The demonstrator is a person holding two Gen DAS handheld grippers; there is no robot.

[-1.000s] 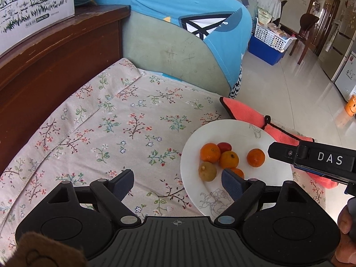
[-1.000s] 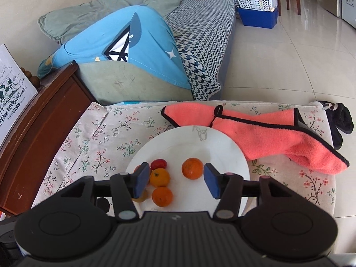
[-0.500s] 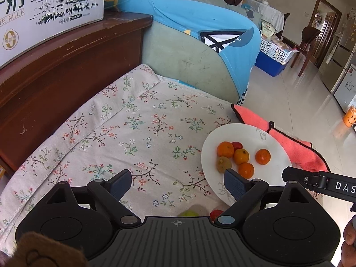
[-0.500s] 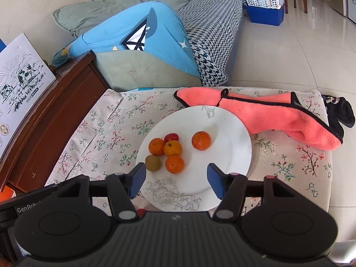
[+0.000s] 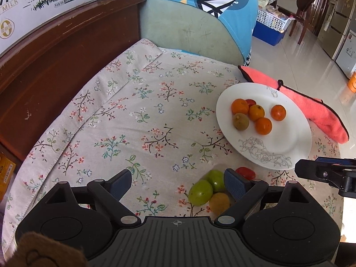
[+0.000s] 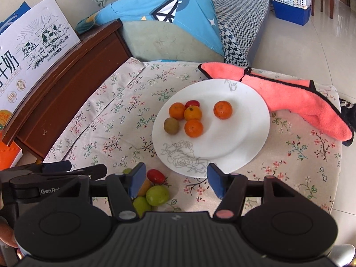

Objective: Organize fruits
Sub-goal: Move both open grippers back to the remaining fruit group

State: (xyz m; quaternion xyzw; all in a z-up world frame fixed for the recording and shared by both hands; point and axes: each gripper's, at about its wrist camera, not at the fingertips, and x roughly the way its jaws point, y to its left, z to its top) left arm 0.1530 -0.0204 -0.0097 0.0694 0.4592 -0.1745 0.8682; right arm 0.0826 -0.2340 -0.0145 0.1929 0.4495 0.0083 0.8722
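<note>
Six fruits already sit on the white plate (image 6: pixel 251 133); four more, green fruits (image 5: pixel 200 192) and a red one (image 6: pixel 155 176), wait on the tablecloth (image 5: pixel 133 122); left tongs (image 5: pixel 178 183) and right tongs (image 6: pixel 175 181) both gape empty.

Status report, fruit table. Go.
Both hand-held grippers open, empty. Six fruits on plate; four loose fruits on cloth. Nothing blocking.

- We are seeing a desk (image 6: pixel 289 173) wearing a floral cloth.
- A white plate (image 6: pixel 249 138) is sitting on it.
- A pink towel (image 6: pixel 293 102) is lying at its far edge, touching the plate's rim.
- Two green fruits (image 6: pixel 156 195), a red one (image 6: pixel 155 176) and a yellow one (image 5: pixel 219 202) are clustering just beside the plate.
</note>
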